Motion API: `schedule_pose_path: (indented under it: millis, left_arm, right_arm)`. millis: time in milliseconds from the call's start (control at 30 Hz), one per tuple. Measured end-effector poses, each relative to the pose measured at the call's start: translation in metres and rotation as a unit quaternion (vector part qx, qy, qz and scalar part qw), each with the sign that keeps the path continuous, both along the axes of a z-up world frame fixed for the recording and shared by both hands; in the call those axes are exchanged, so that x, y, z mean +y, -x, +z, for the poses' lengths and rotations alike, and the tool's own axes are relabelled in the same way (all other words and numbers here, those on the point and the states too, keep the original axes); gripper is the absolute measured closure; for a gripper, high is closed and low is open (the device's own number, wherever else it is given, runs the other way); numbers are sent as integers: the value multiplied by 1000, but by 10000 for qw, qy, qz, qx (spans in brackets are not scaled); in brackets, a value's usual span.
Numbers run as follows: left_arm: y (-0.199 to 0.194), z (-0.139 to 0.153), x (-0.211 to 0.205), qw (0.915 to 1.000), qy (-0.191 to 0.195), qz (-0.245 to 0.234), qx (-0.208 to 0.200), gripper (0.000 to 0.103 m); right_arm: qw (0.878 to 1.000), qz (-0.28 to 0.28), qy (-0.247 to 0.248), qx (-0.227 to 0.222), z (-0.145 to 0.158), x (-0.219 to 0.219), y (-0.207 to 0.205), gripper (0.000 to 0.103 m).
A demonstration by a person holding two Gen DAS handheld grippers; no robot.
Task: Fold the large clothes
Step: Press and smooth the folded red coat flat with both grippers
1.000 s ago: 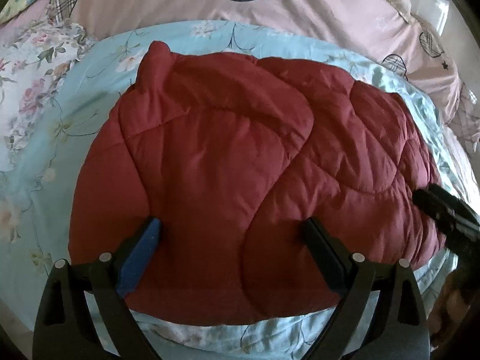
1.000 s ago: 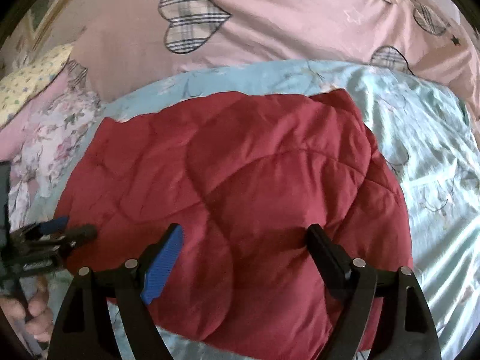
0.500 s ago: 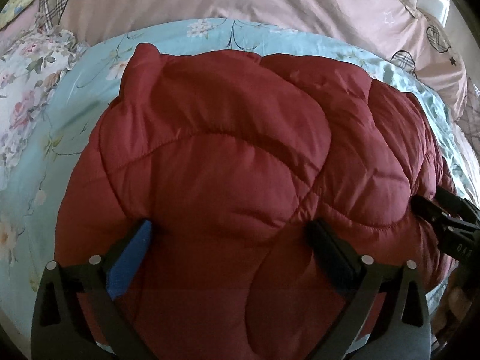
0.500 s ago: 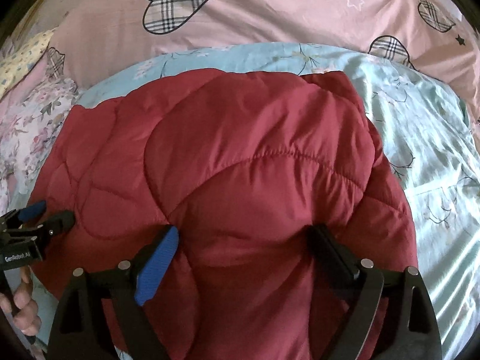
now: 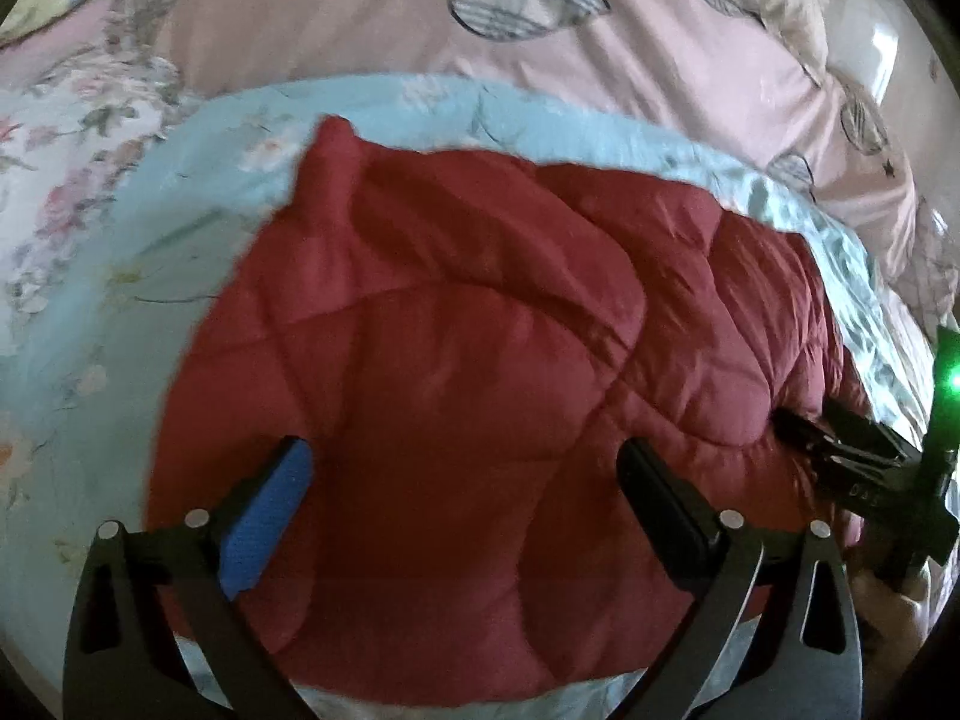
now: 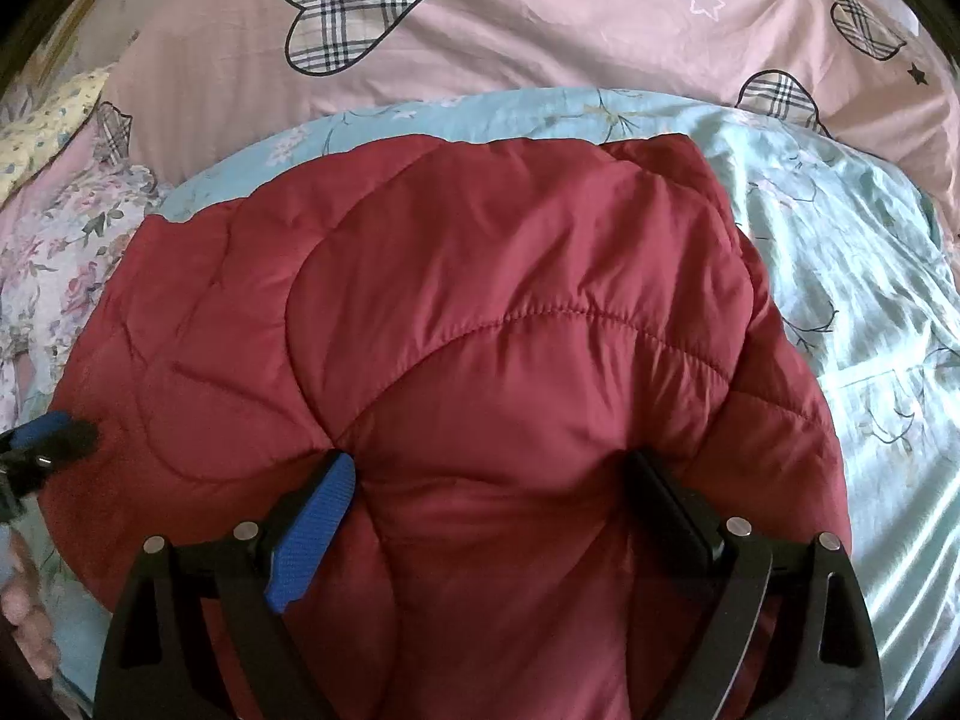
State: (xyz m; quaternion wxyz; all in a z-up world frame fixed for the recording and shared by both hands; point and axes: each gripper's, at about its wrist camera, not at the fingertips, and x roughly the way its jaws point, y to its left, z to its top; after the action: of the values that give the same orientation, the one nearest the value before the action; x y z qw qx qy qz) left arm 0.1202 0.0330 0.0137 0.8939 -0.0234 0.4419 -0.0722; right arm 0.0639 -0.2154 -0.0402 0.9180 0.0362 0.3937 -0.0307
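Pink bedding (image 6: 540, 30) printed with plaid hearts fills the background, with a glossy pale-blue floral sheet (image 6: 840, 252) spread in front of it. On that sheet lies the folded maroon quilted jacket (image 6: 480, 300), puffy, with curved stitch lines; it sits lower in the left view than half a second ago. The left gripper (image 5: 462, 504) and right gripper (image 6: 489, 504) hover over its near edge, jaws spread wide, grasping nothing, slightly wider than a second before.
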Motion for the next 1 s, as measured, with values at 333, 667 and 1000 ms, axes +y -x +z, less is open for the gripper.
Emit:
schedule_pose_path:
  millis: [333, 667, 1000]
  left_arm:
    - [-7, -28, 5, 9993, -297, -12, 219, 0]
    - [29, -8, 8, 9998, -36, -97, 191, 0]
    - [11, -31, -1, 9991, -267, -132, 299, 0]
  right_arm:
    - [9999, 140, -15, -87, 19, 9, 50, 13]
    - [9999, 69, -100, 12, 3, -2, 53, 12]
    - [9997, 58, -186, -136, -10, -6, 56, 10]
